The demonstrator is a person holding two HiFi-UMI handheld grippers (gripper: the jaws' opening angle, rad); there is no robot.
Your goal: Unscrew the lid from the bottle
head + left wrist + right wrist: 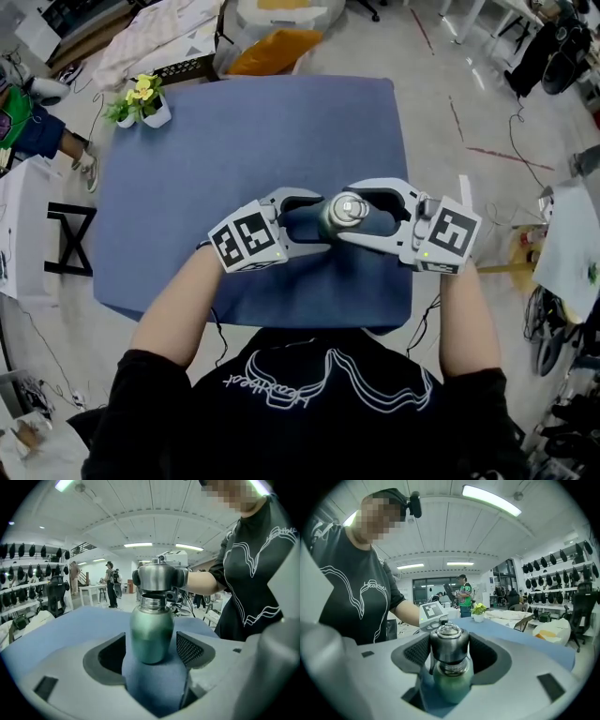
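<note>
Bottle (151,634) stands upright on table (187,169), near front edge, long axis vertical. Left gripper (151,641) comes from 9 o'clock, jaws pressed on green body. Right gripper (450,648) comes from 3 o'clock, jaws closed on lid (449,641). Coming twist probably goes about this vertical axis.

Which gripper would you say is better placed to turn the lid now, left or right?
Right. The right gripper is closed on the lid, while the left gripper sits lower, jaws flanking the bottle, suited to steadying it.
</note>
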